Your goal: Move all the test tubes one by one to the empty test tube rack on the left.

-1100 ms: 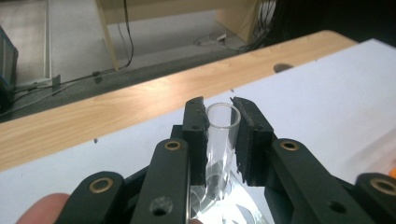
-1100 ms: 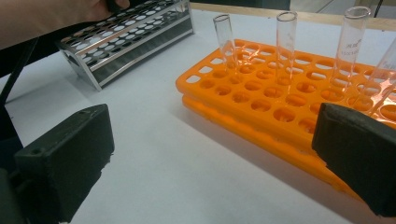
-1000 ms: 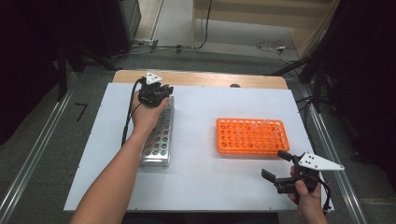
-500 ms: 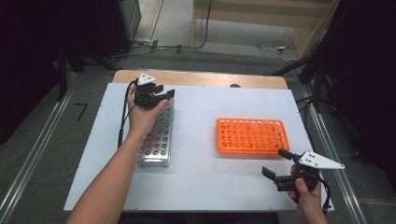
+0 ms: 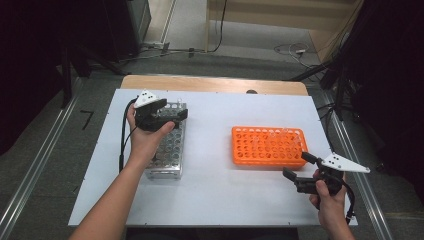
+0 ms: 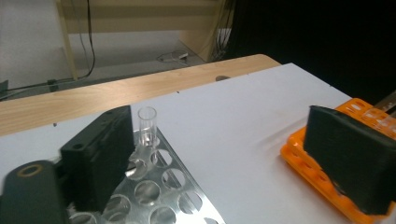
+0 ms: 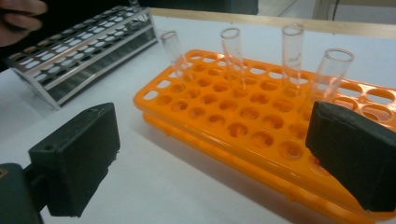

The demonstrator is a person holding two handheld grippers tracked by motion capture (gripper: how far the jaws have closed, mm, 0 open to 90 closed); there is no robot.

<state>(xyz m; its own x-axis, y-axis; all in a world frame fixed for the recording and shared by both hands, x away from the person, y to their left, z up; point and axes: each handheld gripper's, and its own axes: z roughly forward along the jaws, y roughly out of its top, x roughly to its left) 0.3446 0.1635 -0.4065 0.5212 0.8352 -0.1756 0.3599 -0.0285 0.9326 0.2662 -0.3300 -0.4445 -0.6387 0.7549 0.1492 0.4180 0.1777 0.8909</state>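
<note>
A metal tube rack (image 5: 167, 152) lies on the left of the white table, and one clear tube (image 6: 147, 125) stands free in a hole at its far end. My left gripper (image 5: 176, 114) hovers over that end. Its jaws have just been opening and now stand wide, with nothing pressed between them (image 6: 224, 161); the tube is just past the left jaw. An orange rack (image 5: 267, 149) on the right holds several clear tubes (image 7: 292, 51) in its far row. My right gripper (image 5: 296, 166) is open at the rack's near right corner, with nothing between its fingers (image 7: 215, 158).
The white table top (image 5: 225, 200) sits on a wooden table whose far edge (image 5: 215, 84) shows behind it. Cables lie on the floor beyond. The metal rack (image 7: 79, 51) appears far left in the right gripper view, with a hand above it.
The left gripper has let go of the tube at the metal rack's far end, opened its jaws and drawn back and up a little. The right hand has stayed put.
</note>
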